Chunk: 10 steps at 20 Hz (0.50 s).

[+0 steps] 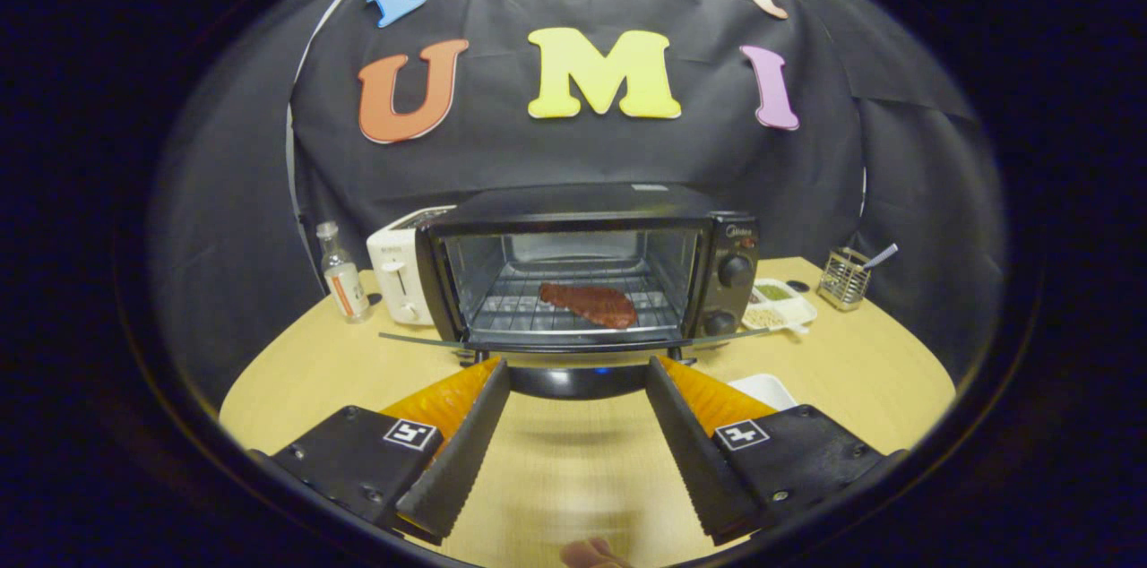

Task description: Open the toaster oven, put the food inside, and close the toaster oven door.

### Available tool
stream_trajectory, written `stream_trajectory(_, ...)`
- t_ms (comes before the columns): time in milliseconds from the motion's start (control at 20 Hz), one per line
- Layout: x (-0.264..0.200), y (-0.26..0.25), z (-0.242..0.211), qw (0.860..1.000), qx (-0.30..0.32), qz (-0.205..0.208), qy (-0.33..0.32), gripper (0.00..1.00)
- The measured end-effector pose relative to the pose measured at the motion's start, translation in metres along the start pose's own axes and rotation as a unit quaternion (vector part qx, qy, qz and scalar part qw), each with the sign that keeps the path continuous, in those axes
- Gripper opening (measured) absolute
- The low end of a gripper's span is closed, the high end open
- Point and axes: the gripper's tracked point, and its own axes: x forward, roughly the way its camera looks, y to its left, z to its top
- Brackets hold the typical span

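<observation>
Table: pale wood, round-edged, carrying everything listed below.

Oven: black, standing at the middle of the table, straight ahead of my fingers. I take it as the landmark for the rest. Two knobs on its right panel.

Door: glass, dropped fully open and lying flat out from the oven's front, its handle just beyond my fingertips.

Gripper: I see both black ribbed fingers spread wide apart, nothing between them, their tips just short of the door's front edge and below it.

Toaster: white, touching or just beside the oven's left wall.

Food: flat reddish-brown slab, lying on the wire rack inside the oven, toward the front right of the rack.

Tray: white, with compartments of green and pale contents, just right of the oven.

Dish: white, right of the oven's front, partly hidden behind my right finger.

Basket: wire mesh, further right of the oven, a utensil handle sticking out.

Bottle: clear, orange label, upright, left of the toaster.
</observation>
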Motion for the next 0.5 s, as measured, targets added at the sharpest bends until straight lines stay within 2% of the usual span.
stream_trajectory(200,0.023,-0.001,0.040,1.000,0.003,-0.001,-0.022,0.99)
stream_trajectory(300,0.033,-0.009,0.060,0.999,-0.012,-0.017,-0.029,1.00)
stream_trajectory(500,0.009,-0.014,0.110,0.998,-0.016,-0.015,-0.065,1.00)
